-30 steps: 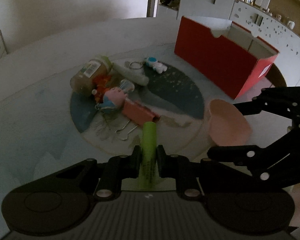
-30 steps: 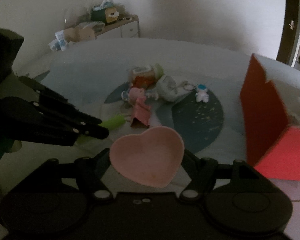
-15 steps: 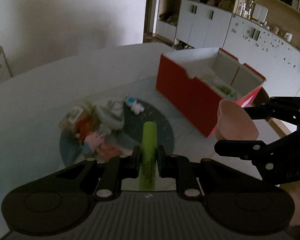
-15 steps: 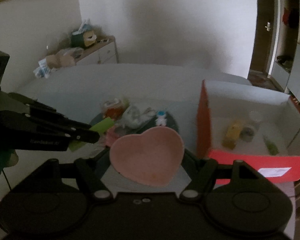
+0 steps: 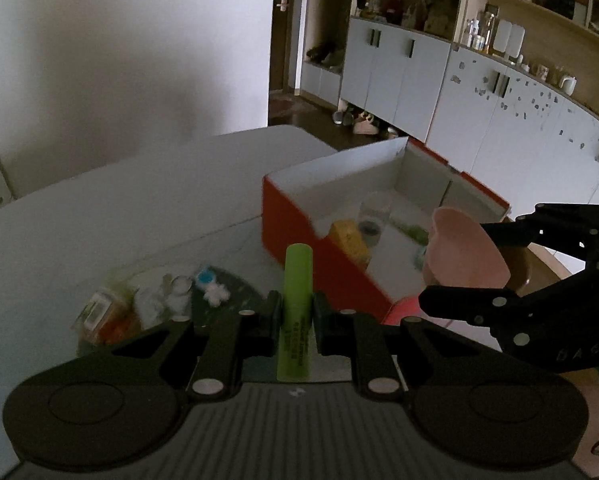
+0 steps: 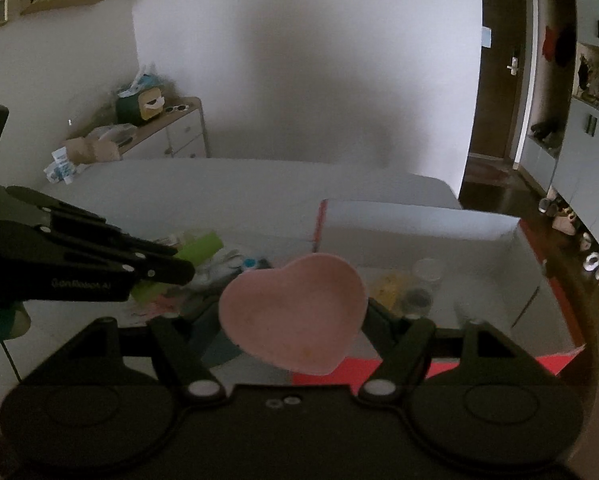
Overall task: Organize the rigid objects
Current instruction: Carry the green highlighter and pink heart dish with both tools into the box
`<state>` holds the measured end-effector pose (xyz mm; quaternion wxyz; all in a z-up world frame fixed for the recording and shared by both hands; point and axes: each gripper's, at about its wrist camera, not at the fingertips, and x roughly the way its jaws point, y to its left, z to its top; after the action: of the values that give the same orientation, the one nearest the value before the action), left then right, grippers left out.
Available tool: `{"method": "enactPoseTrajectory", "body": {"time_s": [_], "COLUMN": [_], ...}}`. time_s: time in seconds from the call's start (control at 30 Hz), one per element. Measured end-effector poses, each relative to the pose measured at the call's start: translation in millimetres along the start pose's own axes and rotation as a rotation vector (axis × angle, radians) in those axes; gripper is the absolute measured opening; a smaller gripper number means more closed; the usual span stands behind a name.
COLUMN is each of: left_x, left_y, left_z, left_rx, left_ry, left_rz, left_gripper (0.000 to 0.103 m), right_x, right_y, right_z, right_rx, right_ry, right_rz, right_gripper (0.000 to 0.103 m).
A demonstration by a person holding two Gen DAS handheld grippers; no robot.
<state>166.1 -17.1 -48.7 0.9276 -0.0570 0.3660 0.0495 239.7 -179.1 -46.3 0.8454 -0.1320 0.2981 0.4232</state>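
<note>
Both hands are carrying loads toward the open red cardboard box point(image 5: 319, 248): the smooth lime-green plastic tube point(image 5: 295, 308) risks sliding out lengthwise, pinched upright mid-length in the narrow left gripper point(image 5: 295, 314), while the pink heart-shaped dish point(image 6: 295, 312), spanning the wide-set right gripper point(image 6: 295, 320), could tip.

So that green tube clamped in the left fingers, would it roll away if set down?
Probably: the green tube looks round and smooth, so lying flat it could roll. It seems stiff, staying straight in the grip. Stood upright, its slim shape might tip.
</note>
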Motion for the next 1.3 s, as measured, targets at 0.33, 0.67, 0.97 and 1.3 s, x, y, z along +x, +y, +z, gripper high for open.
{"method": "enactPoseTrajectory", "body": {"time_s": [0.33, 0.67, 0.97, 1.3], "left_x": [31, 79, 128, 183], "left_y": [-43, -75, -89, -98], "left_z": [27, 45, 53, 61], "left_rx": [0.017, 0.005, -0.004, -0.021], "left_ry": [-0.006, 0.042, 0.133, 0.257], "left_rz": [0.023, 0.053, 0.073, 0.070], "left_gripper": [0.016, 0.016, 0.016, 0.016], "right_x": [1, 19, 51, 88], "right_y": [-58, -116, -152, -169], "right_z": [2, 0, -2, -2], "right_rx": [-0.009, -0.010, -0.023, -0.095], "right_ry": [0.004, 0.067, 0.152, 0.266], "right_rz": [0.007, 0.005, 0.008, 0.018], "right_gripper": [0.074, 0.074, 0.074, 0.074]}}
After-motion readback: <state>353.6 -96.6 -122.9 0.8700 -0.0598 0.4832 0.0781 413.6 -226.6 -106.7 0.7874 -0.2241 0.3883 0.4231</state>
